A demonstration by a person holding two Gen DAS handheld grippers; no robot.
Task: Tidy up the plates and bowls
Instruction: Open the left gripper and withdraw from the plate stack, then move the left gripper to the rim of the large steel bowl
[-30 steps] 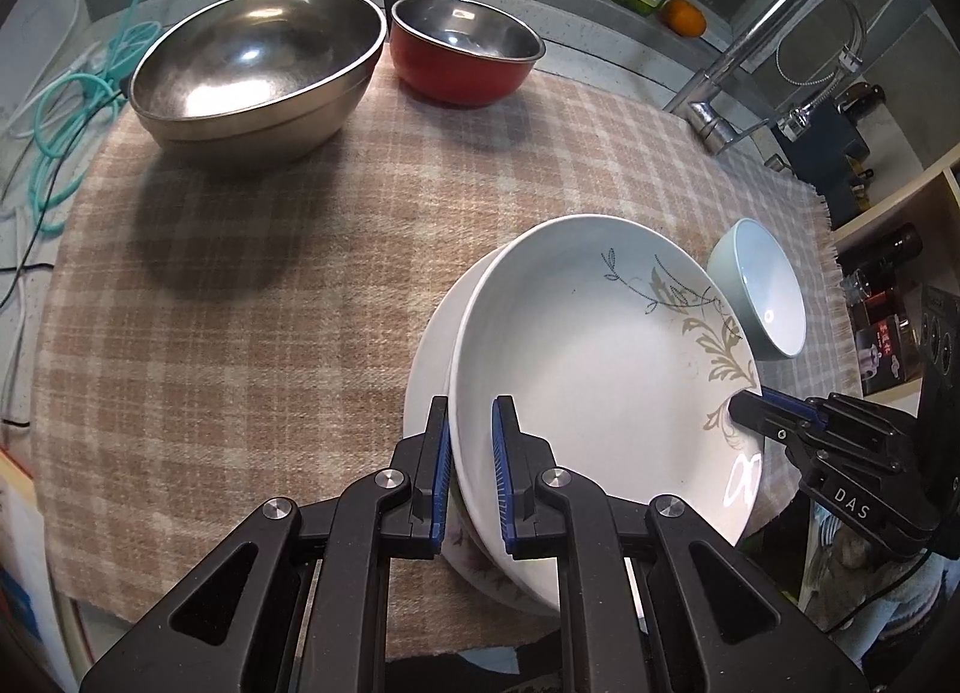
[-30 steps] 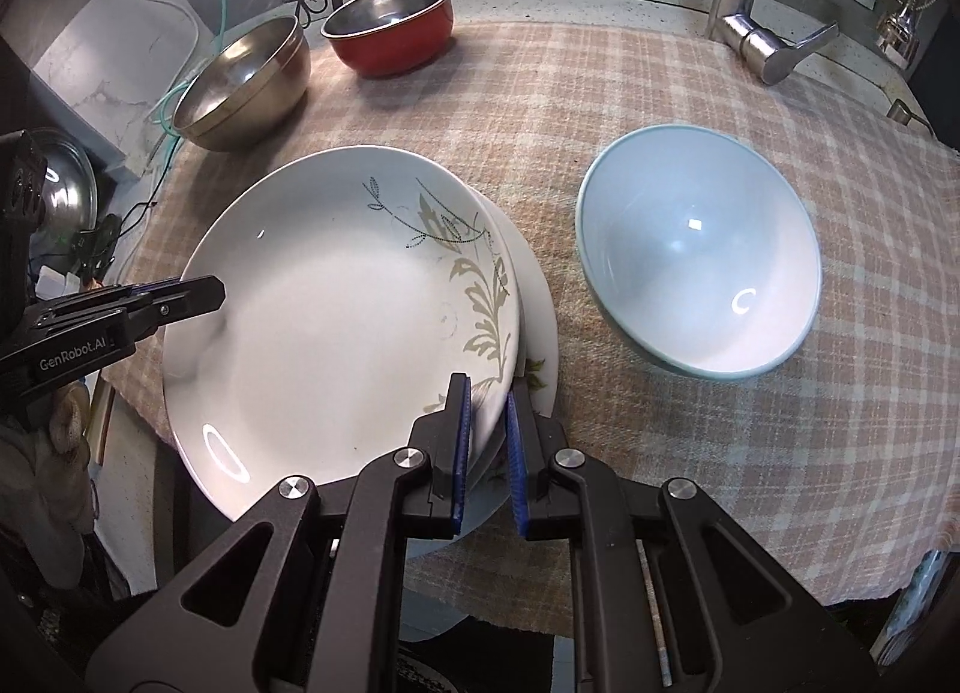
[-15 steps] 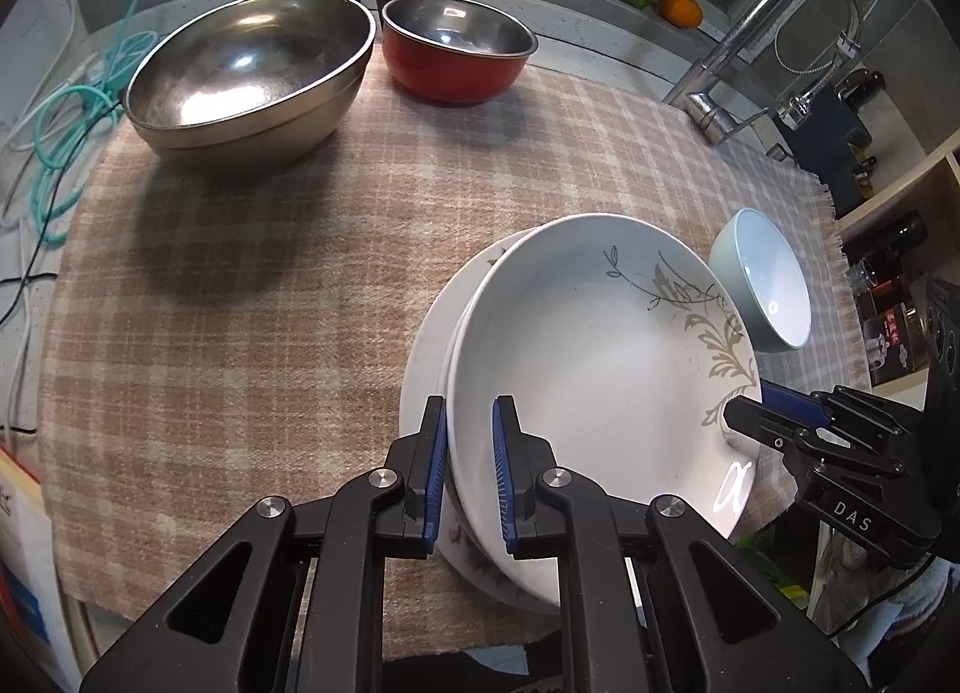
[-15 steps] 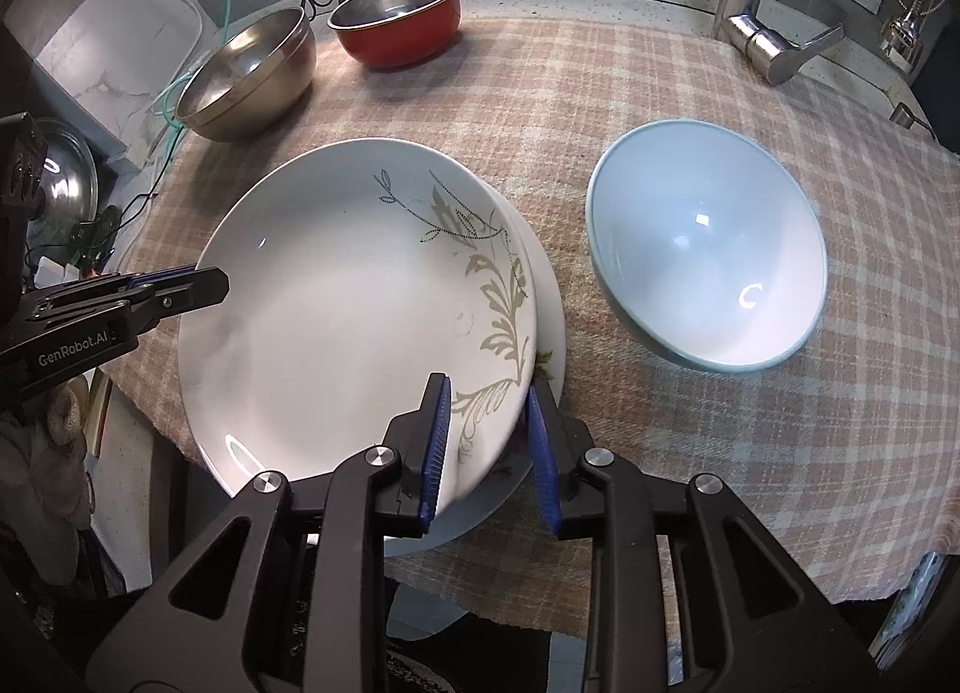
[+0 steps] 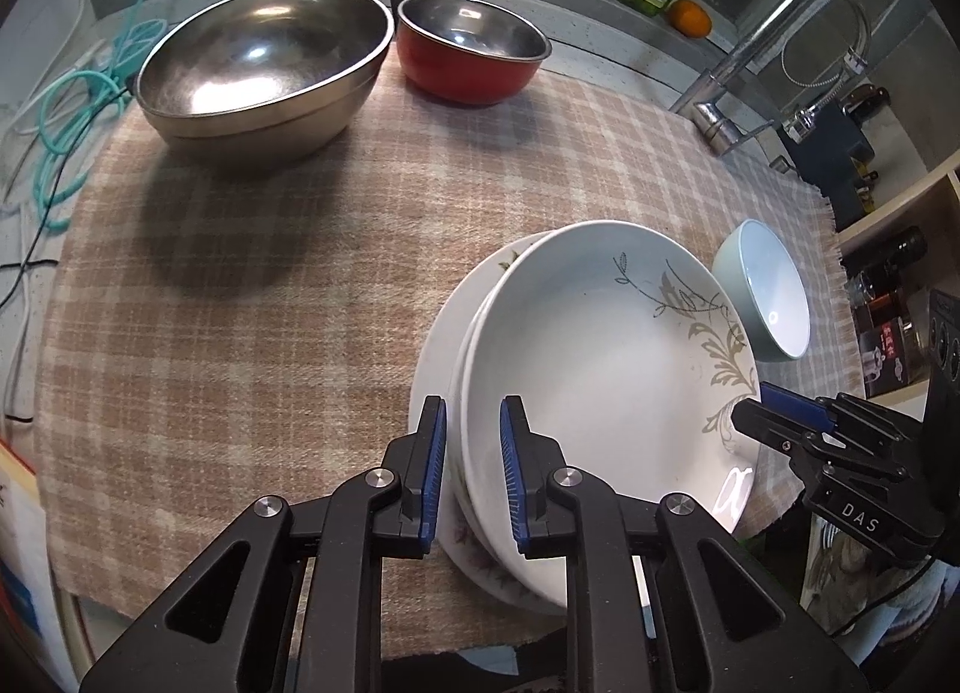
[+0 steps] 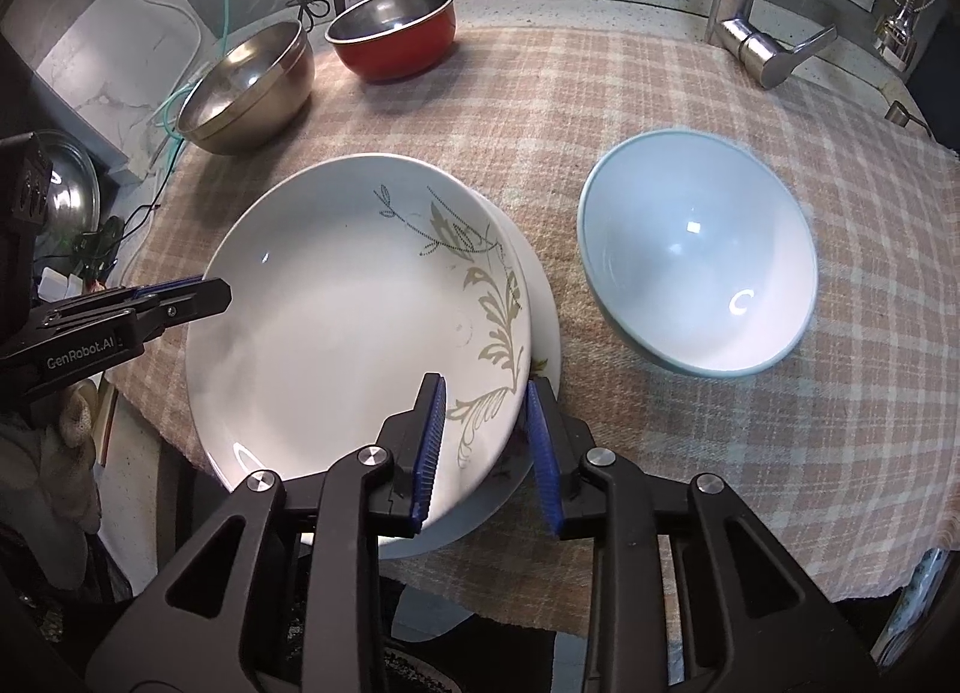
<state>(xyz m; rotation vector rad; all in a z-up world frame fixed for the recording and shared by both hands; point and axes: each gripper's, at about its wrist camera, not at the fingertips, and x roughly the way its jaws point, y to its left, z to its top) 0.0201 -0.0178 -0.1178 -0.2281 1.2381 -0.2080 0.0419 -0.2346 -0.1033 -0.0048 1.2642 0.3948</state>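
Jaws of both the left gripper [image 5: 472,471] and the right gripper [image 6: 486,447] have just been opening and now stand apart, straddling opposite rims of the white leaf-patterned upper plate [image 6: 354,327] without pressing it. It rests nested on the white lower plate [image 5: 444,333] on the checked-cloth table [image 5: 252,303]. Plates look stacked; the pale blue ceramic bowl [image 6: 696,267], large steel bowl [image 5: 264,63] and red-sided steel bowl [image 5: 474,54] remain separate.

Black angular tool [image 5: 474,471] arms; blue ribbed pads; silver screws; white "GenRobot.AI" lettering
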